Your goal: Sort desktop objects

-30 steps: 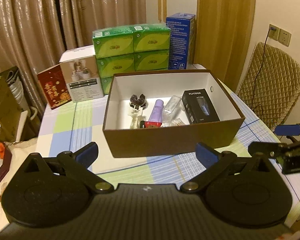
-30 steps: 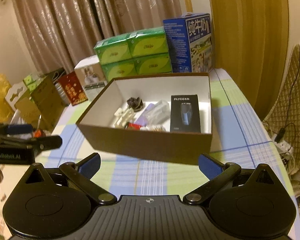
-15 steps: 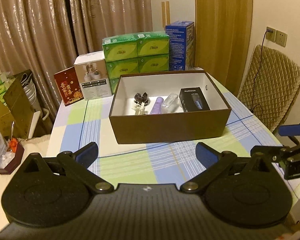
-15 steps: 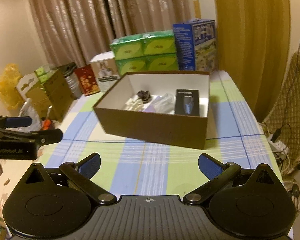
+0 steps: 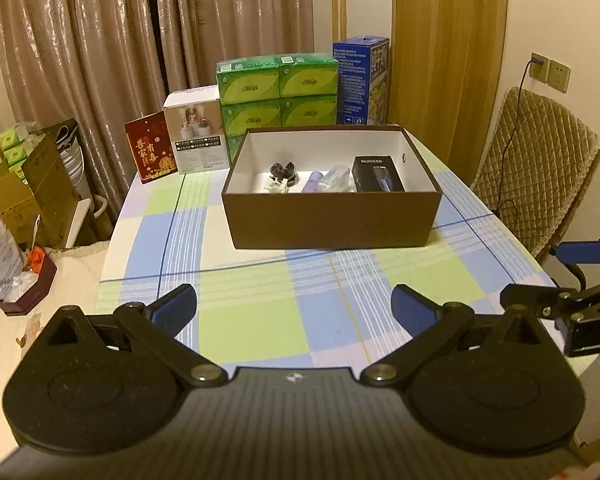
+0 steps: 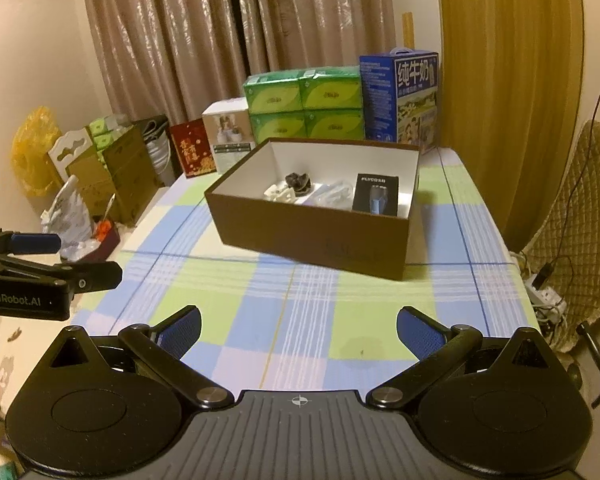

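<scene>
Checked cloth covered the worktop around the brown cardboard box. Your left gripper and right gripper hung back, jaws apart and empty; you needed one final sweep for strays.

The near half of the checked green-and-blue cloth on the desk lies bare, so either claw could sweep across it freely; the open brown cardboard box with white lining blocks the middle, though its top is open from above; behind it the stacked green tissue packs, the tall blue milk carton, a white product box and a red card wall off the far edge; strips of cloth run clear past both sides of the box.
</scene>
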`<state>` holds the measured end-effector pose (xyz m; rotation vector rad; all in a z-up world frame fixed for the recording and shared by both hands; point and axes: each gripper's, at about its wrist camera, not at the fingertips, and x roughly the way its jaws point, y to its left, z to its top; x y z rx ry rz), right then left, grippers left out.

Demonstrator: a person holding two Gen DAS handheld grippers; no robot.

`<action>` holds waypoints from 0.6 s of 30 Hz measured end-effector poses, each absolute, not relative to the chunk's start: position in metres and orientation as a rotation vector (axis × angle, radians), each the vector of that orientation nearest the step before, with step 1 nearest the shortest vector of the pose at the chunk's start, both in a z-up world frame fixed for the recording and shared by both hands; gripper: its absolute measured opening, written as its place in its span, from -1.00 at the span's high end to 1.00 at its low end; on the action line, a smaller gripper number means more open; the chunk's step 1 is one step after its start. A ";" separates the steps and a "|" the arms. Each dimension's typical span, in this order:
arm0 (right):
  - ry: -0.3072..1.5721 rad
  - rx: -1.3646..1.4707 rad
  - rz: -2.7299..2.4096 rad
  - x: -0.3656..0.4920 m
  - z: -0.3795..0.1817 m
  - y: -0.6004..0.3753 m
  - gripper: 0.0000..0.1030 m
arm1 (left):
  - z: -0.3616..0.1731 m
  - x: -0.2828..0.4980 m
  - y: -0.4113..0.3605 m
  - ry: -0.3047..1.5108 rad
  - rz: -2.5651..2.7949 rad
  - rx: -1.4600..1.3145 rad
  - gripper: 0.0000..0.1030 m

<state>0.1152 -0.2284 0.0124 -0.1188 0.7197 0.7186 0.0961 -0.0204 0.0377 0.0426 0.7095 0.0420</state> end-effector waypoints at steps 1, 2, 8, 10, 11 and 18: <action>0.720 -0.123 0.719 0.113 0.012 -0.229 -0.97 | 0.037 0.092 -0.022 0.713 0.043 0.041 -0.98; 0.720 -0.129 0.718 0.110 0.011 -0.230 -0.97 | 0.037 0.090 -0.023 0.715 0.044 0.040 -0.98; 0.722 -0.146 0.725 0.096 0.008 -0.237 -0.97 | 0.033 0.073 -0.032 0.734 0.050 0.027 -0.98; 0.725 -0.152 0.731 0.093 0.007 -0.238 -0.97 | 0.032 0.068 -0.034 0.740 0.055 0.025 -0.98; 0.726 -0.156 0.732 0.092 0.007 -0.238 -0.97 | 0.032 0.066 -0.035 0.743 0.058 0.025 -0.98; 0.736 -0.170 0.744 0.081 0.003 -0.243 -0.97 | 0.029 0.054 -0.042 0.754 0.078 0.029 -0.98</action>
